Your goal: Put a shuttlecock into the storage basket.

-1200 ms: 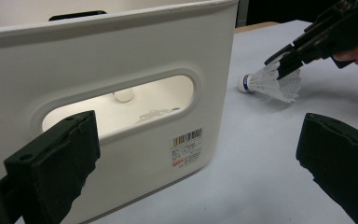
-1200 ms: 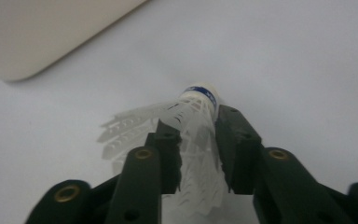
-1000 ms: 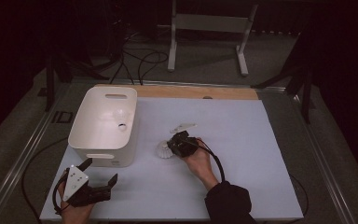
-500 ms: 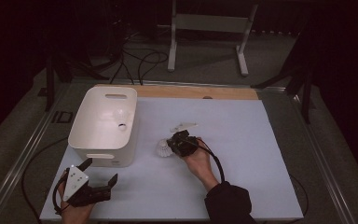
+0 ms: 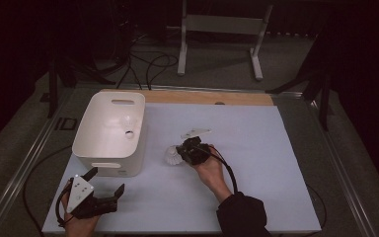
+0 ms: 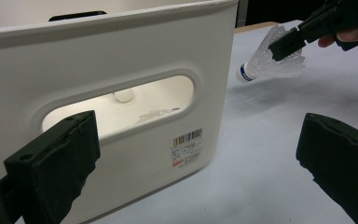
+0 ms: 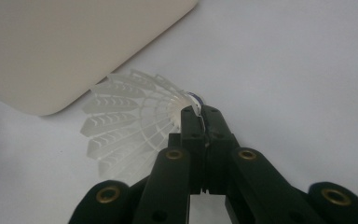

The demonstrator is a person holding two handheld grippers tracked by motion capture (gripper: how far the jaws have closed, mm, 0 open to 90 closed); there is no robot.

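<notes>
A white plastic shuttlecock [image 7: 130,126] is pinched by its skirt edge in the closed jaws of the right gripper [image 7: 196,122], fanning out toward ten o'clock from the tips, just beside the white bin [image 5: 109,132]. It seems lifted off the table [image 5: 276,163]. The left gripper [image 5: 106,181] rests at seven o'clock, jaws wide apart, holding nothing.

Just left of the right gripper [image 5: 186,150], the white bin [image 5: 109,132] walls off that side, its corner close by the shuttlecock [image 5: 171,157]. Ahead lies a white scrap [image 5: 195,133]; to the right, bare table [image 5: 276,163] runs wide.
</notes>
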